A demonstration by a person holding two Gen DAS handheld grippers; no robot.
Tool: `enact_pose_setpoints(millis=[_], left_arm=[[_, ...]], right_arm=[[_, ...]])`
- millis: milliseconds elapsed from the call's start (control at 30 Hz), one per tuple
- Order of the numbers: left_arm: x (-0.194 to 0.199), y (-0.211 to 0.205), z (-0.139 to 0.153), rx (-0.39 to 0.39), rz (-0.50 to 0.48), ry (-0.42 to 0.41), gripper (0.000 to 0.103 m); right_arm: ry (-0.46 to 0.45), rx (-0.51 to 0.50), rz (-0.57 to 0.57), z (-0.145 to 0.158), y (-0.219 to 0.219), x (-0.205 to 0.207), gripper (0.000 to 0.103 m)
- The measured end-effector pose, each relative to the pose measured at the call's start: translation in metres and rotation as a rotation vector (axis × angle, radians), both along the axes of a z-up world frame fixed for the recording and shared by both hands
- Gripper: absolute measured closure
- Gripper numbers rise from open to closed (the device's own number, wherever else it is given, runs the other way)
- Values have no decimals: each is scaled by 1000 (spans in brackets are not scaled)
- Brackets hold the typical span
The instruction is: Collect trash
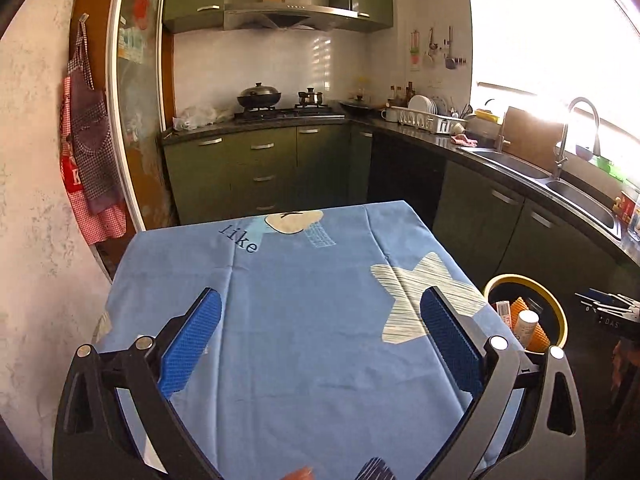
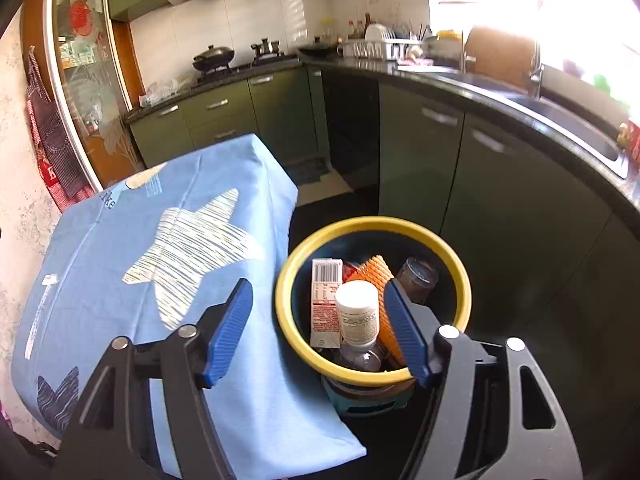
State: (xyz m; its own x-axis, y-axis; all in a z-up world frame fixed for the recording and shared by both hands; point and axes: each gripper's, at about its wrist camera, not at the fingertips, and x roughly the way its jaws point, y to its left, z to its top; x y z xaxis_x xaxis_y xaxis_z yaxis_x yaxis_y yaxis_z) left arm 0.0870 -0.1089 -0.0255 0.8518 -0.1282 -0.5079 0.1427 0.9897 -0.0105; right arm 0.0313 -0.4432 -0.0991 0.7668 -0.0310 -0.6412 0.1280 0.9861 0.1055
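Trash sits gathered in the yellow-rimmed bin [image 2: 374,300] on the floor just beside the table's right edge: a white-capped bottle [image 2: 357,312] standing nearly upright, its long axis running bottom to mouth of the bin with the cap toward the camera, a flat carton [image 2: 326,296] leaning on end against the bin's left wall with its barcode end uppermost, an orange ridged piece [image 2: 376,276] tilted behind it, and a clear jar [image 2: 416,276] lying toward the far side. The right gripper [image 2: 324,332] hangs over the bin with its jaws parted and nothing between them; the left gripper [image 1: 320,340] hovers above the blue tablecloth [image 1: 304,280], jaws spread wide and empty. No loose rubbish shows on the cloth in either view, so the collecting looks close to finished. The risk from here is likely a low sweep of a finger catching the draped cloth or nudging the bin's rim, which could tip the tall bottle and spill it.
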Motion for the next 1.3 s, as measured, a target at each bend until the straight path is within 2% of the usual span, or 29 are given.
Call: enact_pose_setpoints(millis=[133, 300, 500, 667, 867, 1000, 1300], left_arm=[[-27, 32, 8, 34, 6, -33, 5], [-63, 69, 12, 22, -7, -78, 5], [-107, 113, 15, -20, 25, -121, 5], [-136, 136, 23, -16, 79, -165, 5], [-152, 129, 38, 21, 114, -187, 5], [-149, 114, 50, 10, 101, -190, 5], [-142, 98, 42, 28, 116, -186, 5]], right_arm=[[-59, -25, -14, 20, 28, -26, 27], [-122, -64, -17, 44, 66, -57, 9], [-213, -183, -33, 80, 108, -87, 7], [-255, -172, -19, 87, 117, -100, 7], [-272, -158, 4, 81, 117, -107, 7], [-276, -130, 11, 75, 113, -106, 7], [-263, -115, -4, 64, 107, -101, 7]])
